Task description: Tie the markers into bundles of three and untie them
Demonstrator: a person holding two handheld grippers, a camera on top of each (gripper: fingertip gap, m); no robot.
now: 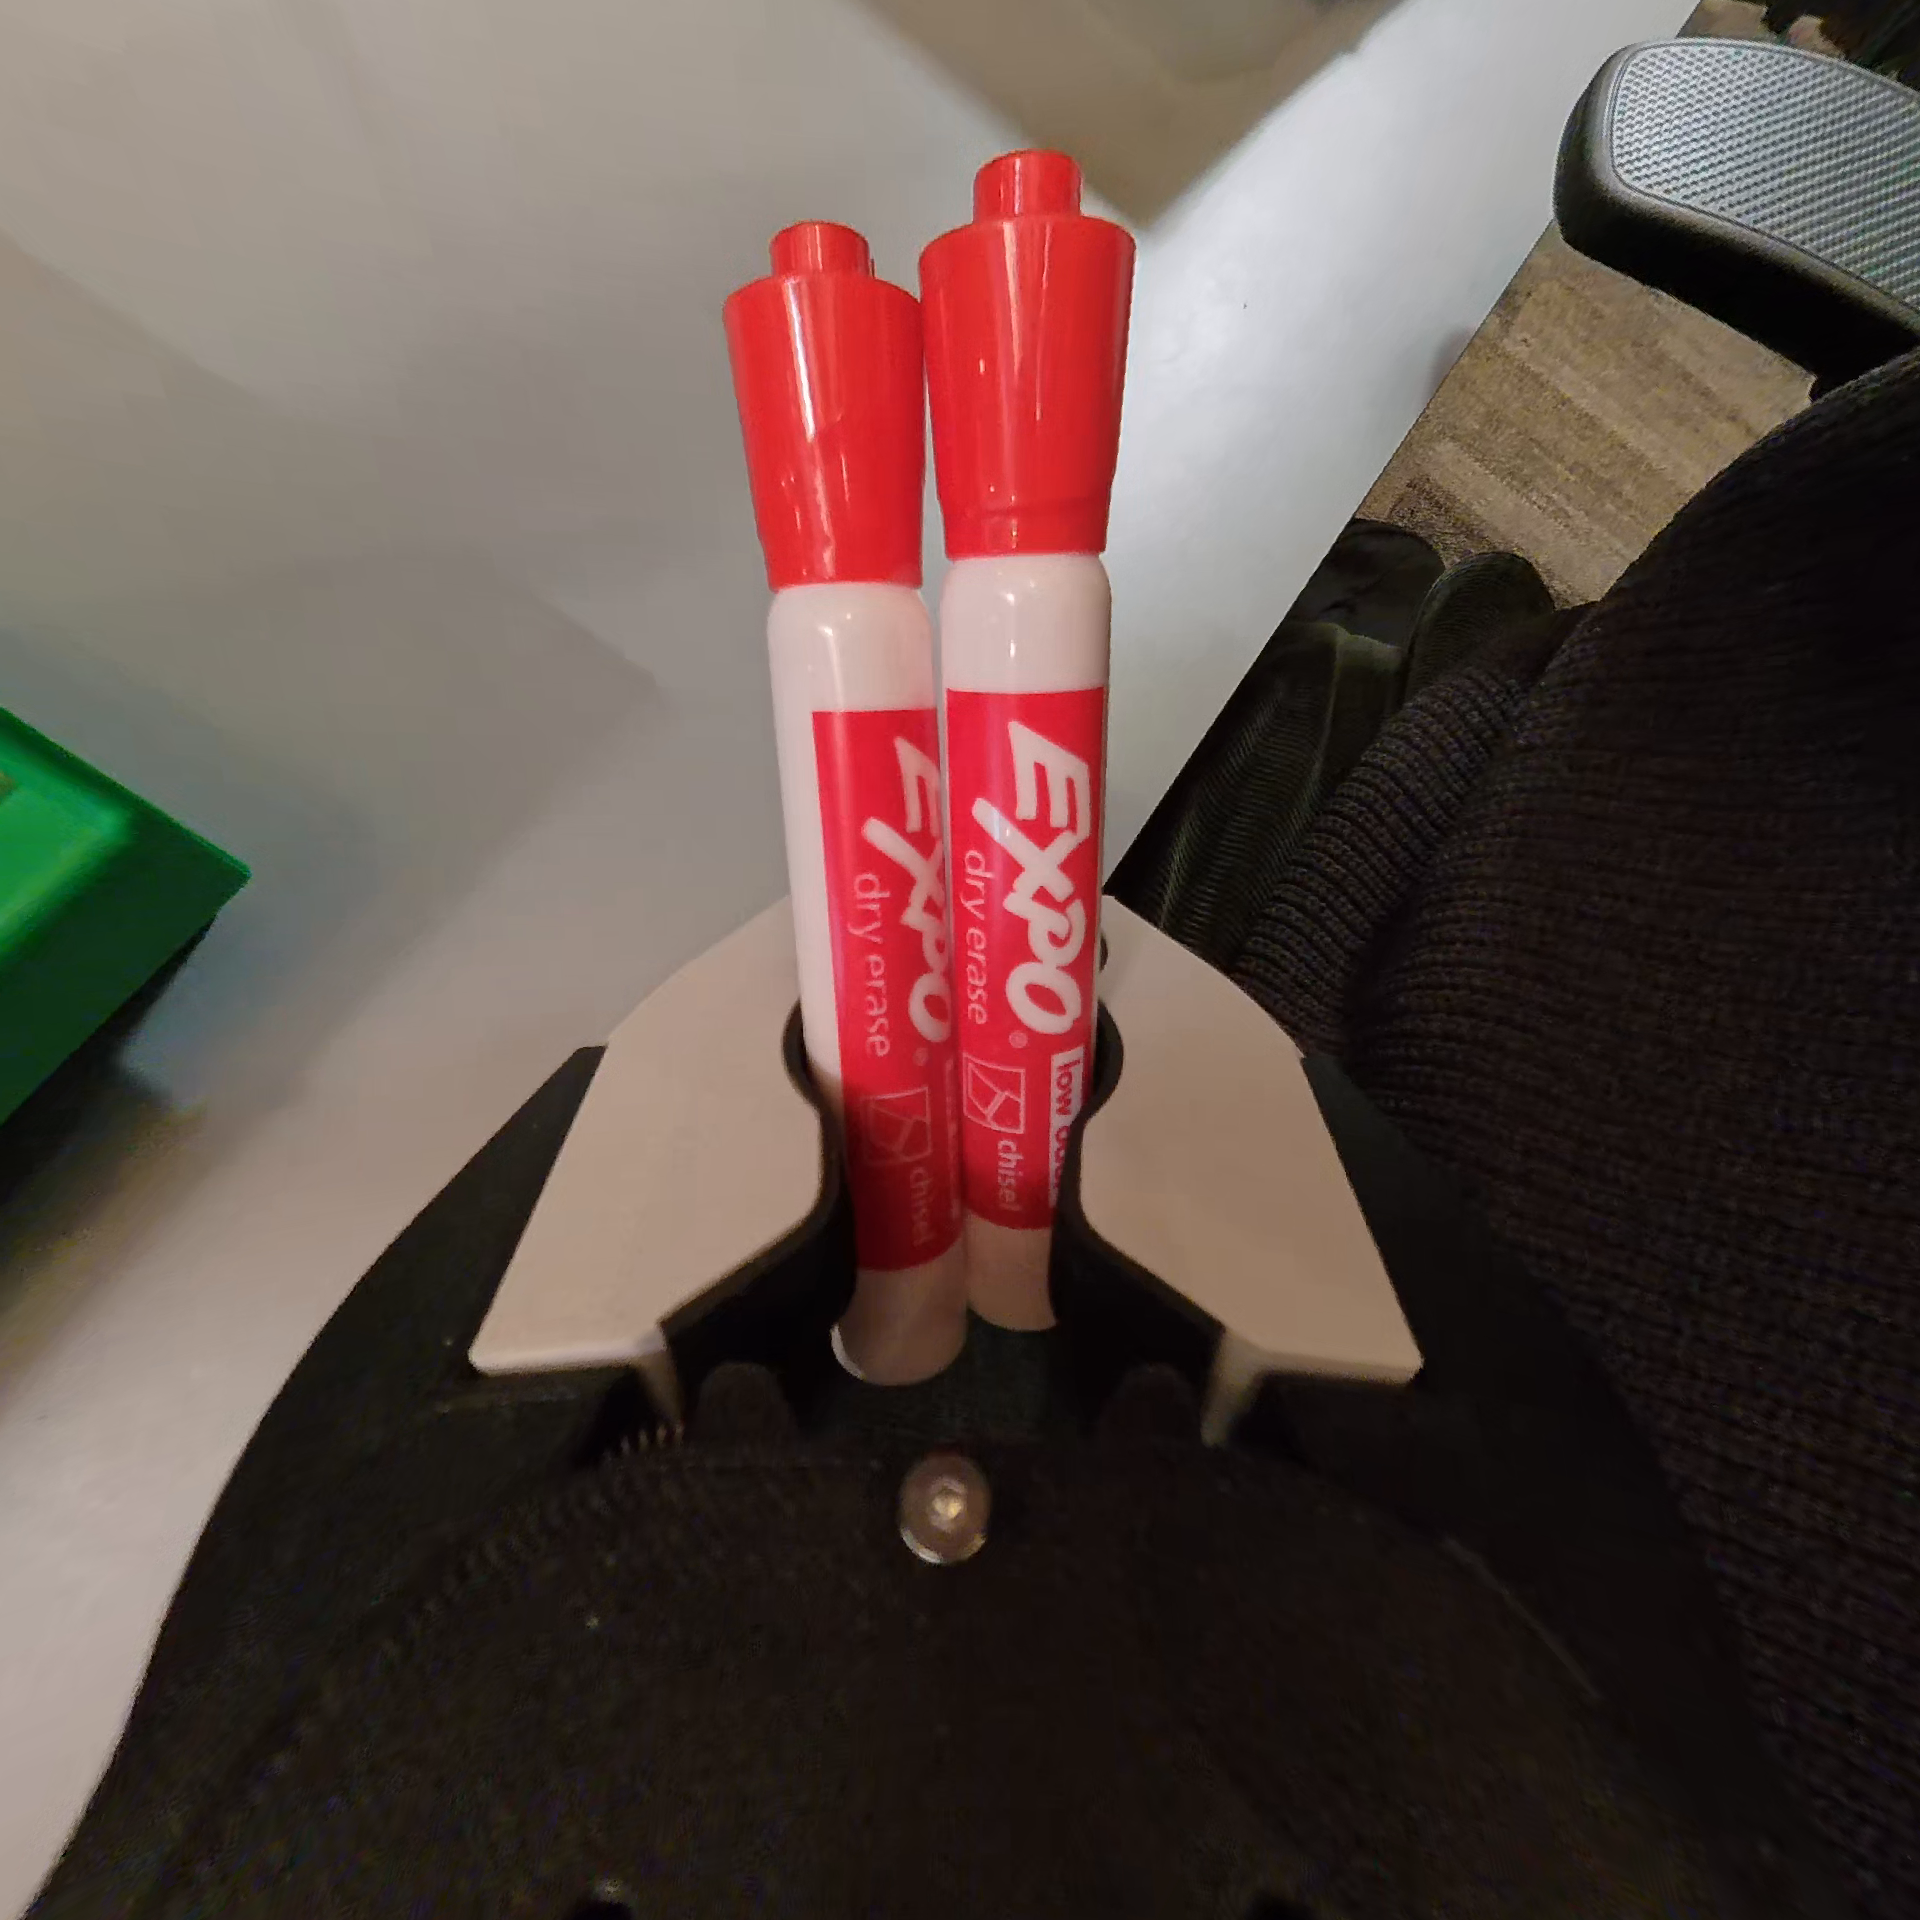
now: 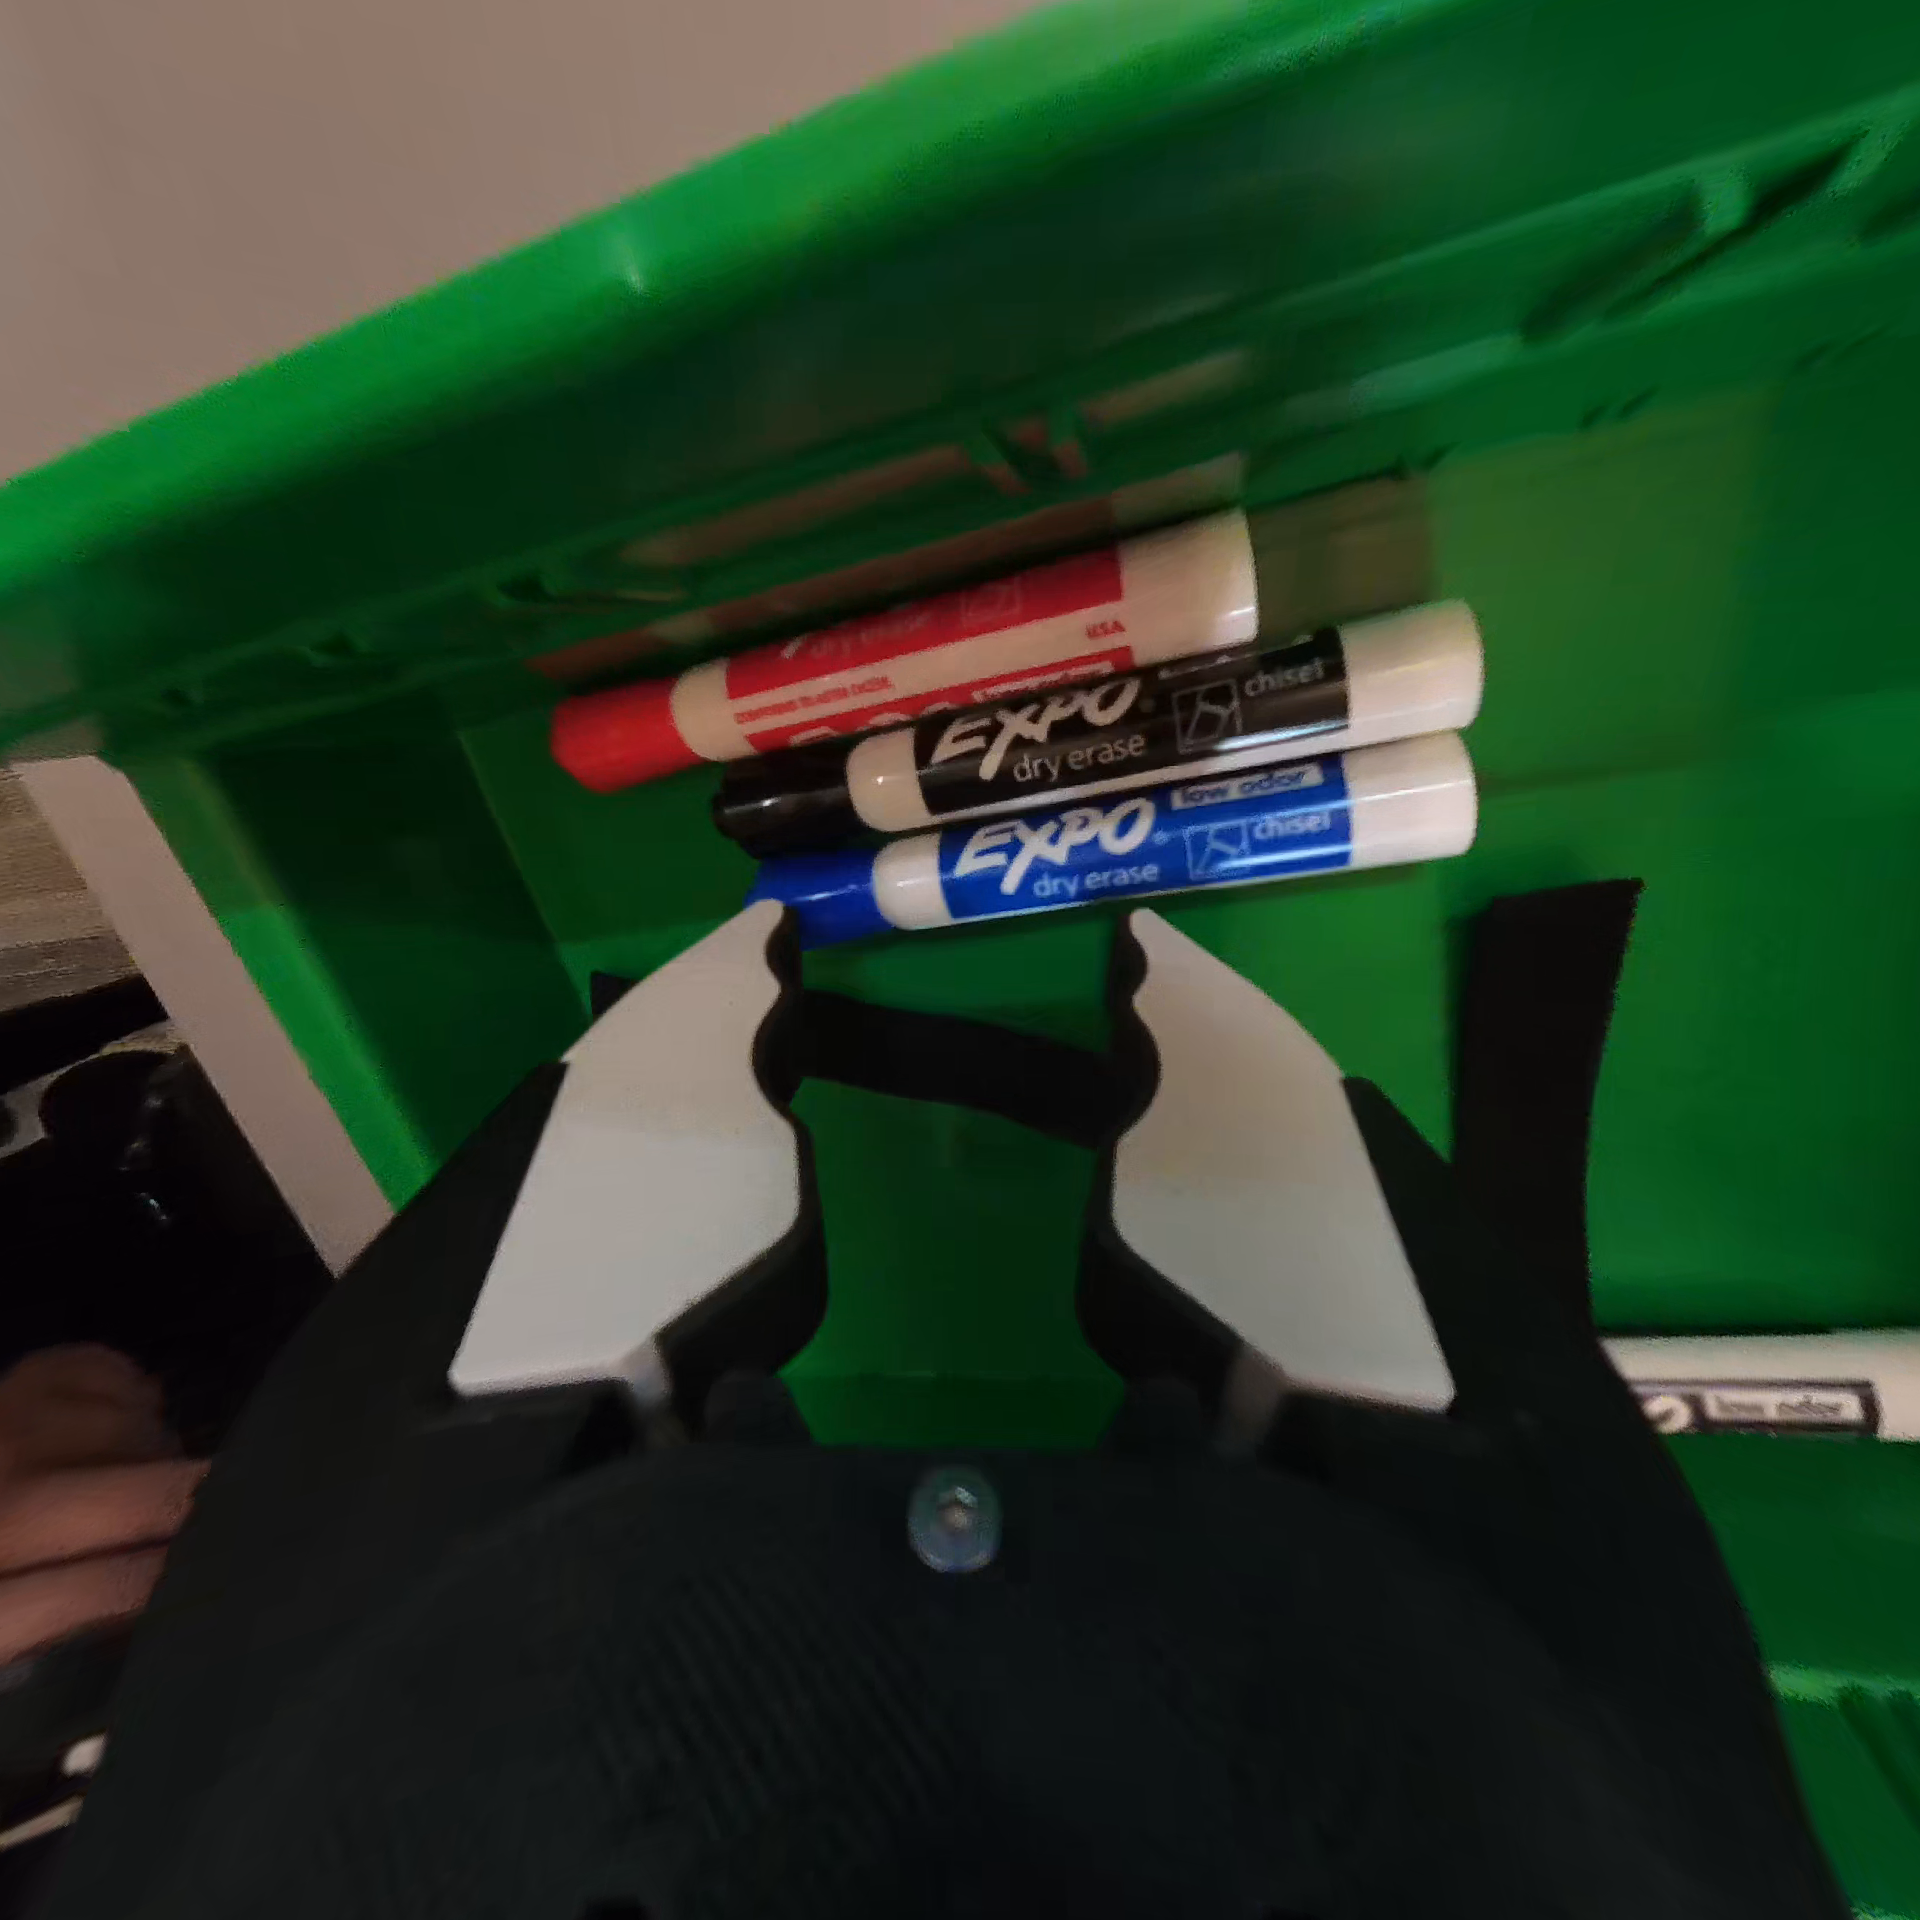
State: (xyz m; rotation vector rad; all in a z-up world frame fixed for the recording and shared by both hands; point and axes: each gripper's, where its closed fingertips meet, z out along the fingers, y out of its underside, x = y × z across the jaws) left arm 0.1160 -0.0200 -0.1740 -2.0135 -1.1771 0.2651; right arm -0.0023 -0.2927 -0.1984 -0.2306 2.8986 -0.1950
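Note:
My left gripper (image 1: 951, 997) is shut on two red-capped markers, the left marker (image 1: 852, 727) and the right marker (image 1: 1023, 675), held side by side with caps pointing away, above the white table (image 1: 364, 416). My right gripper (image 2: 951, 920) is open and empty inside a green bin (image 2: 1662, 935). Its tips are just short of a blue marker (image 2: 1122, 842). A black marker (image 2: 1101, 732) and a red marker (image 2: 904, 665) lie beside the blue one, against the bin's far wall.
A corner of the green bin (image 1: 94, 894) shows at the left in the left wrist view. A dark knitted sleeve (image 1: 1610, 935) and a mesh chair (image 1: 1745, 177) are at the right. Another white marker (image 2: 1766, 1387) lies in the bin at right. A black strap (image 2: 1538, 1060) lies on the bin floor. The left gripper's tips are roughly 30 cm from the right gripper's. Measured from the fingertips, the black strap (image 2: 1538, 1060) is 7 cm or so from the right gripper and 30 cm from the left.

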